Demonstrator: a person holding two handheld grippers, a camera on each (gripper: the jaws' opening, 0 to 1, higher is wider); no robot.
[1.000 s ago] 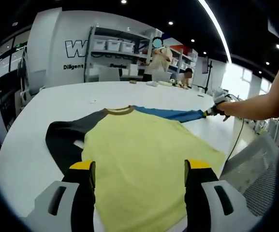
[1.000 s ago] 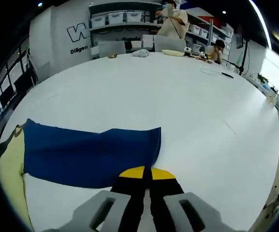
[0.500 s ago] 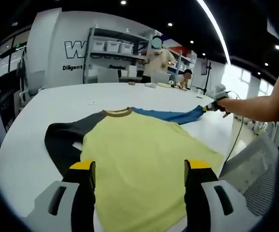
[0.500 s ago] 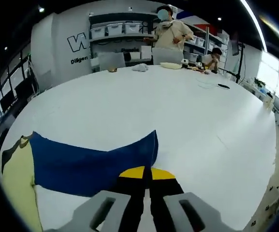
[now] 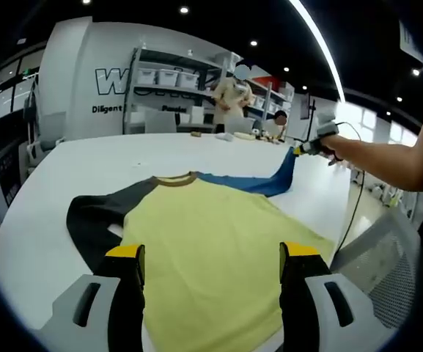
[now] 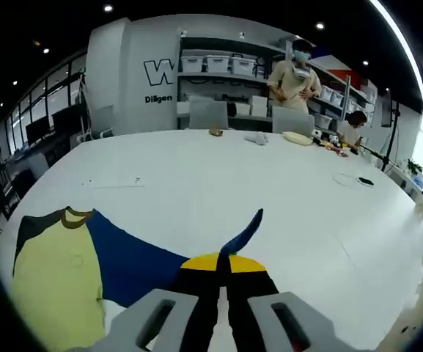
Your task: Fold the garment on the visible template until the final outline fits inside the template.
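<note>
Plenty of open white table beyond the shirt, nothing sitting on it till the clutter near the far edge. The raised blue sleeve right of the shirt is the only thing in the way.

A lab-like workroom: shelving stacked with storage bins, big white table.
</note>
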